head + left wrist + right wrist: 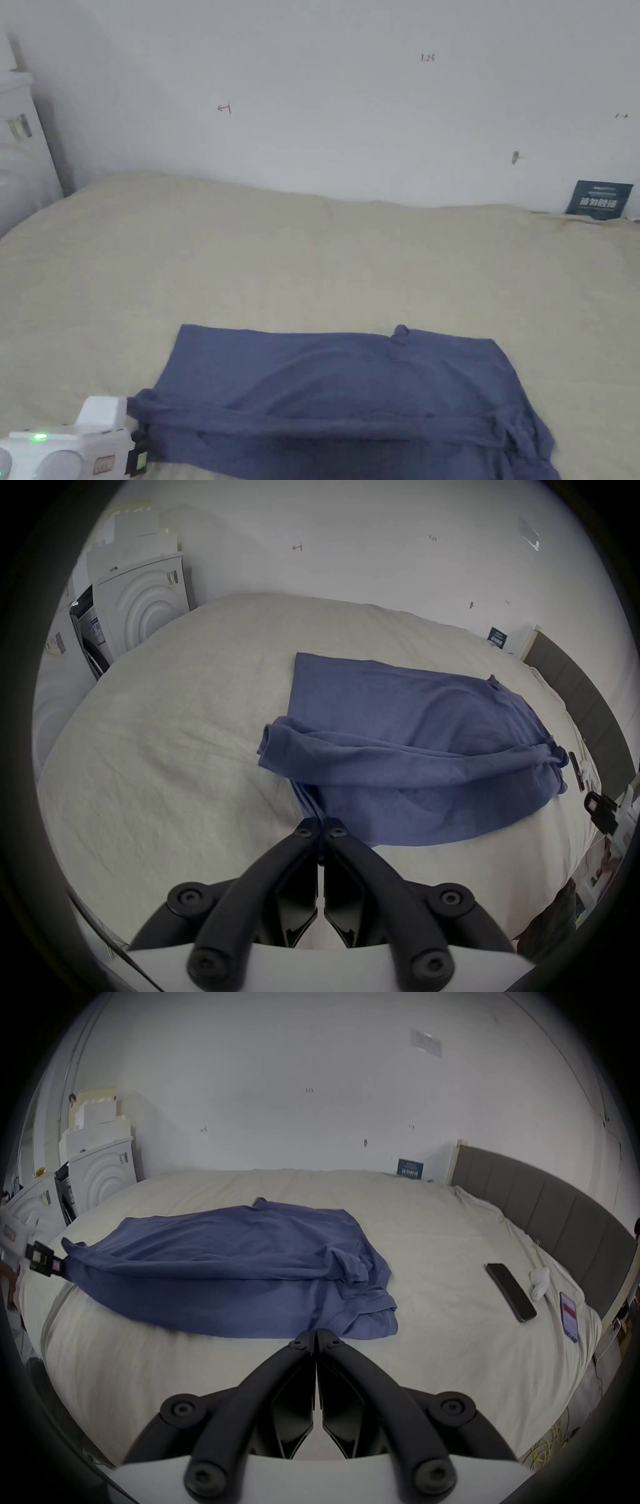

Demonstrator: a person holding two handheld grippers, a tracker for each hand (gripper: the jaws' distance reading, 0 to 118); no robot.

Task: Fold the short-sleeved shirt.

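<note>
The blue short-sleeved shirt (337, 387) lies across the beige bed (312, 262), folded lengthwise with a rolled ridge along its near side. My left gripper (139, 451) sits at the shirt's left end, and in the left gripper view its black jaws (320, 823) are shut on a pulled strand of the blue shirt (398, 743). The right gripper view also shows the left gripper (46, 1265) pinching that end. My right gripper (316, 1333) is shut at the near edge of the shirt (225, 1262), by the bunched sleeve, with no cloth showing between its jaws.
On the bed to the right of the shirt lie a black phone (510, 1291), a small white device (538, 1281) and a second phone (569, 1312). A grey headboard (554, 1206) bounds the right side. White boxes (138, 608) stand at the left, and a wall runs behind.
</note>
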